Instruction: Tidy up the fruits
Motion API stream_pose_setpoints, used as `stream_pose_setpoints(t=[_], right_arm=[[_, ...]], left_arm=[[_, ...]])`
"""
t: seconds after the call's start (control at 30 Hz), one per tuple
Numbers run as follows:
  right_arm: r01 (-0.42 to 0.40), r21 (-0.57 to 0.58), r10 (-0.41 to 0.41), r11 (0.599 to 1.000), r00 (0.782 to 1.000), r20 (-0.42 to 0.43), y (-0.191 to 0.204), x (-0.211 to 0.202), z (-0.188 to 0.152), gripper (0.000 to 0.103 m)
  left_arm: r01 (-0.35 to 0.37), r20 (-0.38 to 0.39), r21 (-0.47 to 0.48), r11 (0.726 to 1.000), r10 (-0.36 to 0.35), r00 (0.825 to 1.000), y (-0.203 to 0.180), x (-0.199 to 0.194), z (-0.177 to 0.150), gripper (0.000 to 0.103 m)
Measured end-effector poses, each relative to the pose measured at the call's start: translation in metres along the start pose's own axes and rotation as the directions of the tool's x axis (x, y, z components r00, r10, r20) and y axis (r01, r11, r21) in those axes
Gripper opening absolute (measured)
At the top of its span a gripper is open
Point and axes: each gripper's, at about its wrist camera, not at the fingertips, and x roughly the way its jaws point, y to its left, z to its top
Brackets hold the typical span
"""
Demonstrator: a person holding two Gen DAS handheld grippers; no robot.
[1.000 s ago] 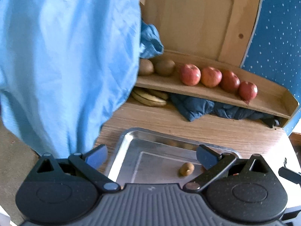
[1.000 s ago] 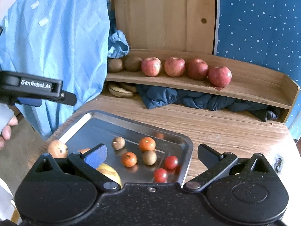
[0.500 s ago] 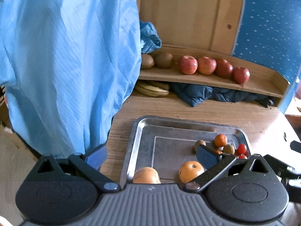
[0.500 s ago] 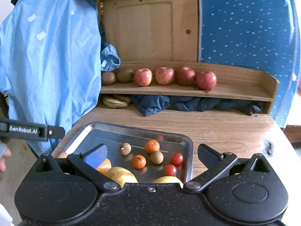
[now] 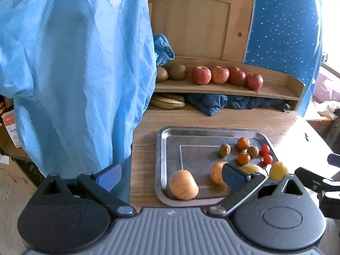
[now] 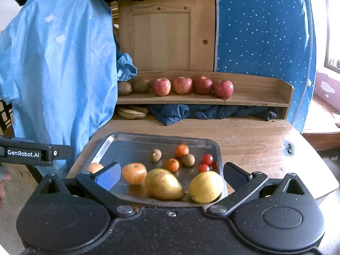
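Fruits lie loose in the tray (image 6: 218,148) on the table, and the pear (image 6: 163,184), long axis slanting left-to-right, sits just ahead of the right gripper (image 6: 170,175), nearer than the left gripper (image 5: 170,176); both gape wide, holding nothing.

Tray's (image 6: 216,148) back-left is wide open; pears (image 6: 164,183) and oranges (image 6: 134,173) crowd its front, blue coat (image 6: 59,74) blocks left.

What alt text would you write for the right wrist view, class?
The open right gripper hovers over a metal tray of pears, oranges, small kiwis and cherry tomatoes on a wooden table. Behind, a shelf holds four red apples and two kiwis.
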Motion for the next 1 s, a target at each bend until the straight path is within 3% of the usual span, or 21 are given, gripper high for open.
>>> stream_pose_setpoints(t=[0.5, 1.0], right_arm=[[0.053, 0.023, -0.053, 0.998, 0.999, -0.001, 0.036, -0.036, -0.028, 0.102], [0.063, 0.028, -0.062, 0.998, 0.997, -0.043, 0.033, -0.039, -0.041, 0.102]], left_arm=[[0.045, 0.021, 0.061, 0.997, -0.047, 0.999, 0.025, -0.03, -0.03, 0.103], [0.051, -0.008, 0.067, 0.996, -0.051, 0.999, 0.028, -0.033, -0.043, 0.103]])
